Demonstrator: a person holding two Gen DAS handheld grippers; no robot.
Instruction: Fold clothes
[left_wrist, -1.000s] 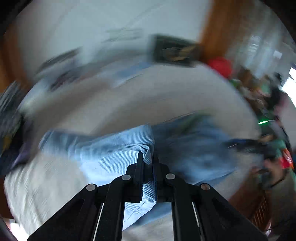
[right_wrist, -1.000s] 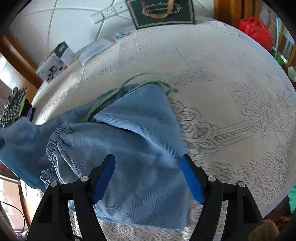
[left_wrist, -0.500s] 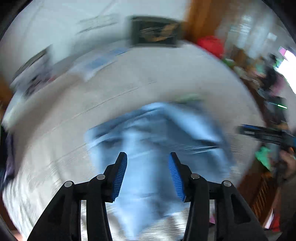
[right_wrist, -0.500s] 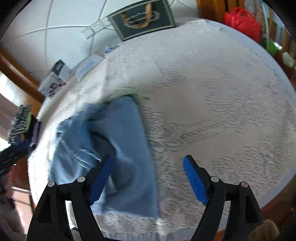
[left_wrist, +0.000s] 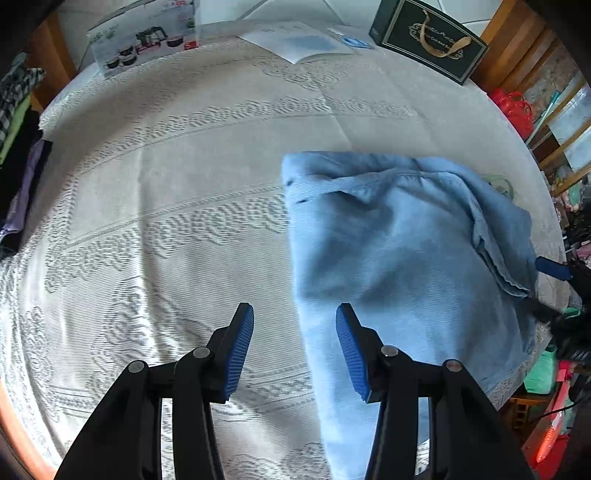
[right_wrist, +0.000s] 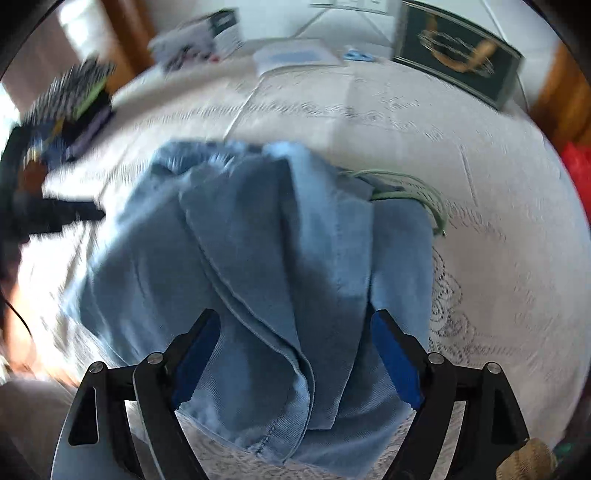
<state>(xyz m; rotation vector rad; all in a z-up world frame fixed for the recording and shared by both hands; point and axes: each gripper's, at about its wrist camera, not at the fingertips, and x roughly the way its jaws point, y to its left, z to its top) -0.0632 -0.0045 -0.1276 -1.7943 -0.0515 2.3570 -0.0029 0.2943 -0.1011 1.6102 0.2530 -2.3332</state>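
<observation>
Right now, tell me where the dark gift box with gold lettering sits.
The dark gift box stands at the table's far edge in both views, right of the white booklet.

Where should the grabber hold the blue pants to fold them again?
Probably the near bottom edge of the blue pants, where the layers stack into a thick hem. The right gripper already hangs open over it, so it could come straight down from the near side and pinch all the layers together. The left gripper is open beside the pants.
</observation>
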